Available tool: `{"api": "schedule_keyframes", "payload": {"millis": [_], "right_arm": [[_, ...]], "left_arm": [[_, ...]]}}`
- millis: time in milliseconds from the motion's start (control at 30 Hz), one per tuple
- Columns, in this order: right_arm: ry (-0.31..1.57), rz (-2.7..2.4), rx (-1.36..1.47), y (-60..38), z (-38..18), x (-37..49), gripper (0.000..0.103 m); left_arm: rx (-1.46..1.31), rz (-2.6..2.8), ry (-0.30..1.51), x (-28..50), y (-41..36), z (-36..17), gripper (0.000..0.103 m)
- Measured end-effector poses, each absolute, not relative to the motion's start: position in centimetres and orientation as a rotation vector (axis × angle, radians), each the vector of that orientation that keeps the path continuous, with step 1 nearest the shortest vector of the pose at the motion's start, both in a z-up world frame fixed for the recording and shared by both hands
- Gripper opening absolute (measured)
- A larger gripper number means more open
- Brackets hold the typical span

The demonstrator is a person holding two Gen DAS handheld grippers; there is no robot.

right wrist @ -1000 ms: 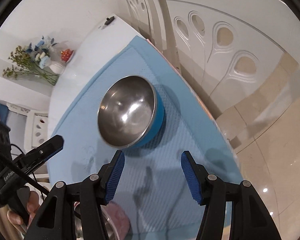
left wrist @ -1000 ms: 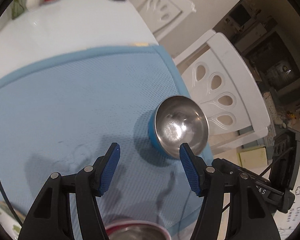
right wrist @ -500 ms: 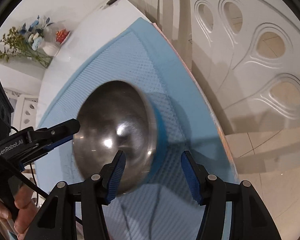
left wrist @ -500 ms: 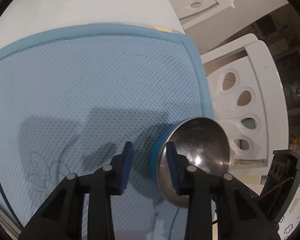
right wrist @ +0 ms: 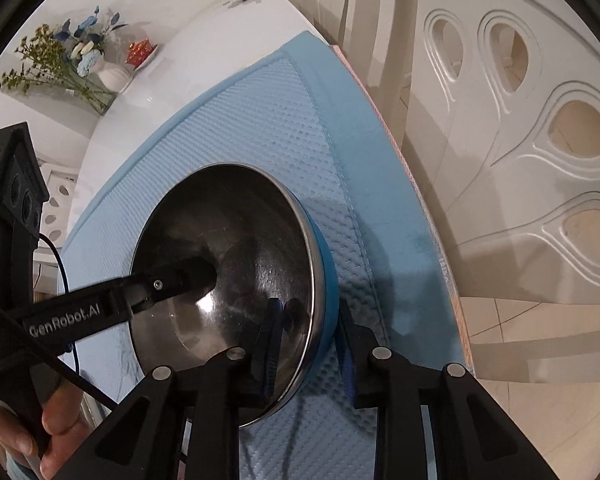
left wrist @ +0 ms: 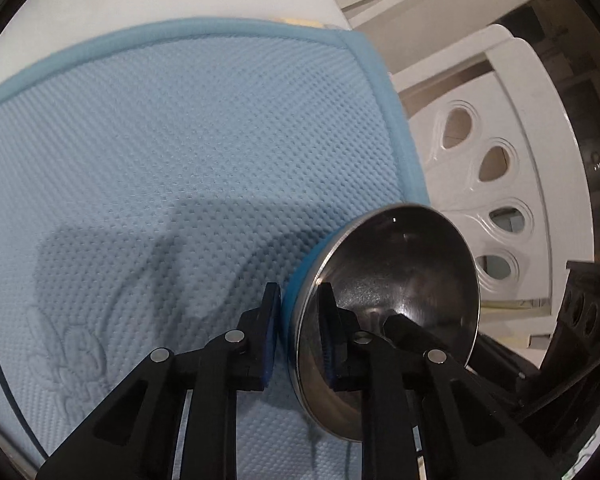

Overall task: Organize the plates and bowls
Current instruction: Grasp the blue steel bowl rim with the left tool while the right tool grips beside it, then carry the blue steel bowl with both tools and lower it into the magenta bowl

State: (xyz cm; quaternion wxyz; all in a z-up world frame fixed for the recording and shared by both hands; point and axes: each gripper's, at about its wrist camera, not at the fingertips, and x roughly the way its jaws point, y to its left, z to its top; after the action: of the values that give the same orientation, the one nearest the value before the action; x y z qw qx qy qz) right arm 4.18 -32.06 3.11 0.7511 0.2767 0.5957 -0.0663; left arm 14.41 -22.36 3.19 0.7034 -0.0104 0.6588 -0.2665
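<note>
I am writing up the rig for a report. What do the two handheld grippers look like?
Both the left gripper and the right gripper are matte black plastic with silver rivets at the joints and ribbed blue pads on the fingers. The left one carries white "GenRobot.AI" lettering on its side, and a black cable trails from its handle.

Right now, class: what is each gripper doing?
Left gripper: shut on the bowl rim.
Right gripper: shut on the opposite rim.

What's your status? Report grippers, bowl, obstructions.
Left gripper and right gripper both clamped on the steel bowl, opposite sides of the rim. Bowl sits on the blue mat. Nothing in the way.
</note>
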Motion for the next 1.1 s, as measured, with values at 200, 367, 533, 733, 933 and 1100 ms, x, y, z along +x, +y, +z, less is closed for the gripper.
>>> {"api": "schedule_keyframes", "payload": {"millis": [200, 367, 533, 733, 933, 1100], "right_arm": [[1.244, -0.150, 0.582, -30.8, 6.0, 3.7, 0.025], [1.184, -0.143, 0.549, -28.3, 9.4, 2.9, 0.025], [1.128, -0.115, 0.533, -24.4, 13.4, 1.4, 0.025], [1.092, -0.068, 0.488, -19.2, 17.3, -0.7, 0.026], [1.097, -0.042, 0.472, -15.6, 18.7, -3.2, 0.026], [1.130, -0.043, 0.456, -13.5, 18.1, -4.9, 0.026]], "left_arm": [[-0.043, -0.622, 1.373, 13.0, -20.4, 6.5, 0.015], [-0.090, -0.640, 1.280, 11.2, -17.3, 9.9, 0.015], [-0.175, -0.667, 1.192, 8.3, -12.2, 14.0, 0.015], [-0.232, -0.660, 1.107, 4.9, -7.2, 18.2, 0.015], [-0.216, -0.636, 1.072, 1.7, -4.9, 19.1, 0.016], [-0.182, -0.608, 1.075, -0.3, -3.9, 17.9, 0.016]]}}
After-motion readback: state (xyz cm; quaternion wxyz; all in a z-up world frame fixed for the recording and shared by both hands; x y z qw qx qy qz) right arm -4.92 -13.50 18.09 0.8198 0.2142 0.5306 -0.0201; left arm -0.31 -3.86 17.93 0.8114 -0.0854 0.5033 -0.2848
